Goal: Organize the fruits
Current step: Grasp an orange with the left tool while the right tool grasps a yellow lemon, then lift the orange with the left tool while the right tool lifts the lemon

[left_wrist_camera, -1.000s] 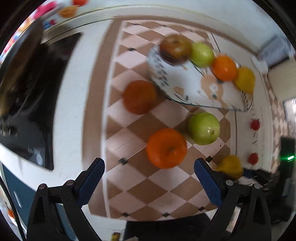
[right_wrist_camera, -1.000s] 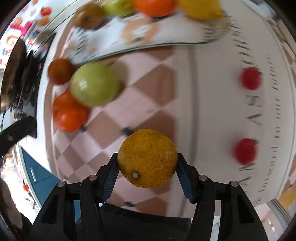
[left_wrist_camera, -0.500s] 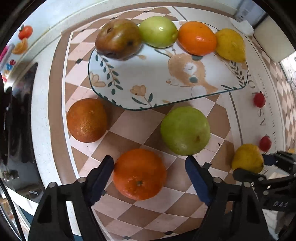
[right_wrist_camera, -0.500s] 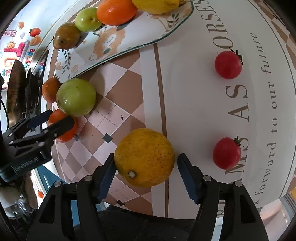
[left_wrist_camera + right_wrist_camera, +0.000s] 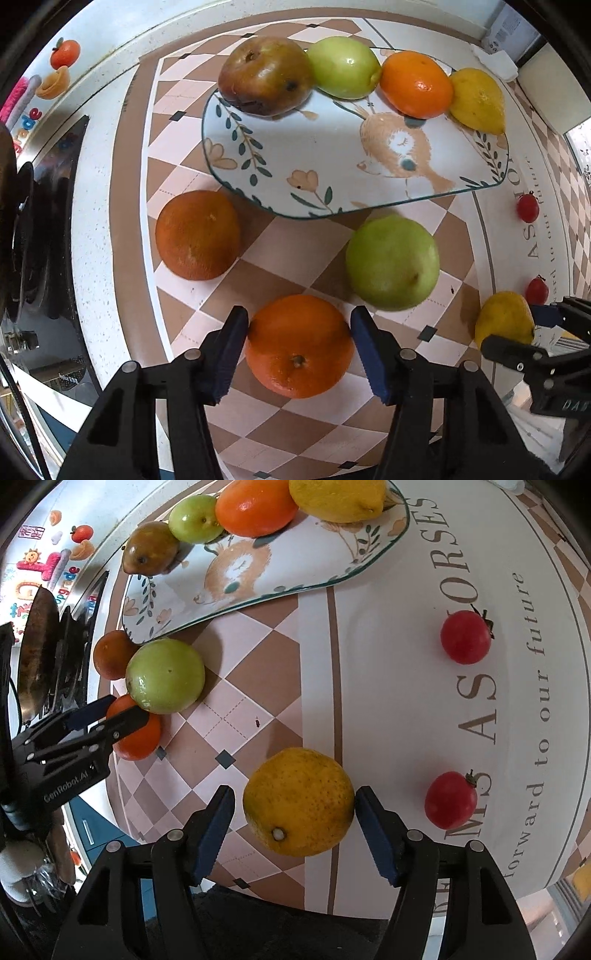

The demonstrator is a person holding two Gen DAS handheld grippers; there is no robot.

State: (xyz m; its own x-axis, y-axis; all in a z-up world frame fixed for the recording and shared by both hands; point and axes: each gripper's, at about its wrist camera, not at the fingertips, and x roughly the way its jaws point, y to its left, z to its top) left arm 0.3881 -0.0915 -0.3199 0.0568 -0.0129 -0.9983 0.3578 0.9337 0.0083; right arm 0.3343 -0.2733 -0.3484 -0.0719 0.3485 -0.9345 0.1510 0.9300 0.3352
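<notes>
dark pan (image 5: 35, 653) at left edge, perhaps half cut off

Checkered mat (image 5: 295, 258) under plate (image 5: 332, 166), fruit

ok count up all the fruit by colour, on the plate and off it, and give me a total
orange: 3, one on the plate, one dark one on the mat, one between the left gripper's pads
green: 2, plate and mat
yellow: 2, plate and at the right gripper
red: 2, both small, on the mat
brown: 1, on the plate
total: 10
</notes>
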